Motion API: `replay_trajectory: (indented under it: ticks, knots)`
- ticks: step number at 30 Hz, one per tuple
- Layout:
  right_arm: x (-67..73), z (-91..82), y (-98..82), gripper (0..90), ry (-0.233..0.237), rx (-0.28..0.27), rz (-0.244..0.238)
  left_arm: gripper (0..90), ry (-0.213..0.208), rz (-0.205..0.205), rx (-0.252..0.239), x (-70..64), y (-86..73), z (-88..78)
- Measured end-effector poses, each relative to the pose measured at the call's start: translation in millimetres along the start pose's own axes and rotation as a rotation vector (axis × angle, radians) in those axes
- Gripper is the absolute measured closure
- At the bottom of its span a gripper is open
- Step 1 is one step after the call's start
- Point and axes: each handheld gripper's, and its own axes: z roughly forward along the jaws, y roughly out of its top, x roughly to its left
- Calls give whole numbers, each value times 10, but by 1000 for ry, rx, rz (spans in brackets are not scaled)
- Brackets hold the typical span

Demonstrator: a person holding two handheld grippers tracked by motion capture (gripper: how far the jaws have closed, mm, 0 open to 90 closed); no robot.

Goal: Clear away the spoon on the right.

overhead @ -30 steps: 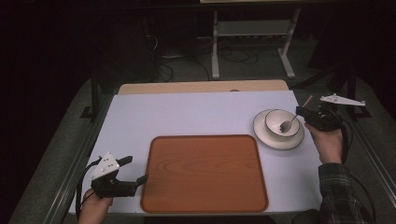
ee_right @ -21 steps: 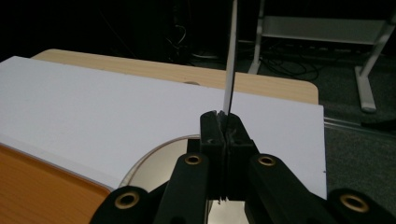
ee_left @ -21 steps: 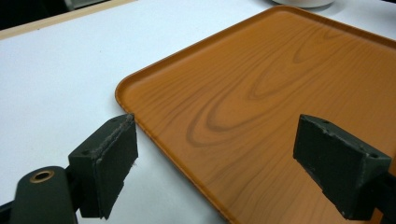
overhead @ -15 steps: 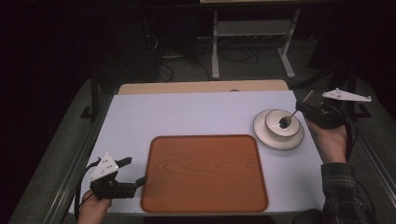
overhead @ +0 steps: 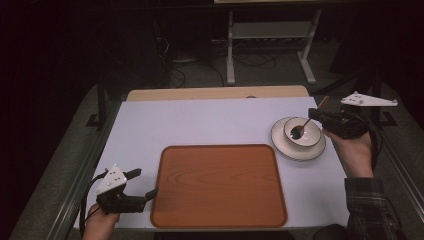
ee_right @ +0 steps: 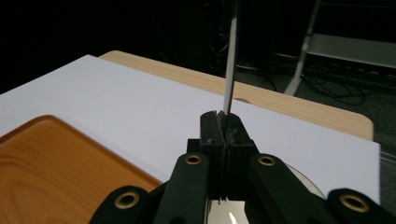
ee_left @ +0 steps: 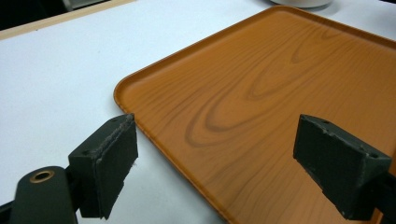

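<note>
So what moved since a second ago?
The right tongs, shut on the spoon, lifted a little and drew back toward the table's right edge, so the spoon's tip now hangs over the bowl. The left tongs stayed open by the tray; the bowl and its plate kept their places.

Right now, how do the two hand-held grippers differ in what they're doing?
The left gripper has its jaws wide apart with nothing between them, while the right gripper is clamped shut on a spoon. The left gripper sits low by the tray; the right gripper is raised beside the bowl. Both are black, with two jaws.
</note>
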Motion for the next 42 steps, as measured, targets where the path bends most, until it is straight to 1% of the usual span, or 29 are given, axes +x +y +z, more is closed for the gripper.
replay_trajectory:
  ticks: [5, 7, 14, 17, 26, 30, 36, 39, 42]
  knots:
    - [137, 30, 37, 884, 60, 22, -38, 134, 0, -1, 0, 1, 0, -2]
    - [202, 51, 48, 884, 84, 37, -60, 134, 0, -1, 0, 1, 0, -3]
    - [399, 135, 60, 884, 157, 75, -107, 134, 0, -1, -2, 0, 0, -5]
    - [476, 201, 34, 884, 194, 95, -126, 134, 0, 0, -2, 0, 1, -5]
    - [690, 431, -89, 884, 276, 187, -183, 134, -1, 1, -2, 1, 2, -7]
    - [772, 535, -154, 884, 309, 235, -202, 134, -1, 2, -2, -1, 2, -6]
    - [903, 672, -234, 884, 339, 307, -246, 134, -2, 1, -2, 0, 0, -7]
    - [954, 724, -265, 883, 341, 346, -265, 134, -4, 4, 0, -2, 0, -4]
    - [984, 758, -283, 884, 348, 368, -275, 134, -5, 5, 1, -3, 1, -4]
